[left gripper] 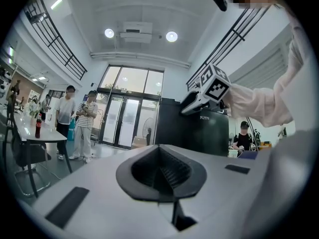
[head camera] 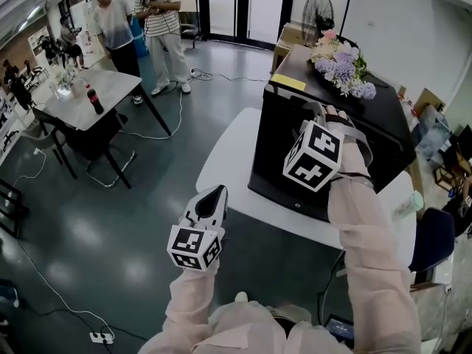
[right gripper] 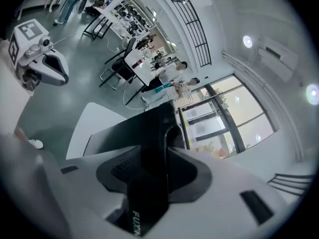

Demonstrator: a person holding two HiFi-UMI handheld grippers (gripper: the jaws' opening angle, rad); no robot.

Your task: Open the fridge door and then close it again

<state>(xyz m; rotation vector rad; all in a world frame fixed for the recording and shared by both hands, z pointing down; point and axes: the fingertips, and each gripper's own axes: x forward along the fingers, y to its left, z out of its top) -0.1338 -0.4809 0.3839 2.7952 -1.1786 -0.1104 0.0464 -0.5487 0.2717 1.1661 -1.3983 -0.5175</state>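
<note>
A black mini fridge (head camera: 273, 161) stands on a white table (head camera: 225, 153). My right gripper (head camera: 316, 110) reaches over its top front corner, and the marker cube hides most of the jaws in the head view. In the right gripper view the jaws (right gripper: 154, 168) straddle the top edge of the fridge door (right gripper: 152, 128), and the black slab fills the gap between the pads. My left gripper (head camera: 214, 196) hangs in the air left of the table, shut with nothing in it (left gripper: 160, 176). It points level toward the fridge (left gripper: 199, 131).
A bunch of flowers (head camera: 343, 65) lies on the fridge's top. Two people (head camera: 147, 13) stand at the back left near a table with a dark bottle (head camera: 94, 98). A fan (head camera: 317, 13) stands behind the fridge and a blue chair (head camera: 431, 238) to the right. Cables run across the floor.
</note>
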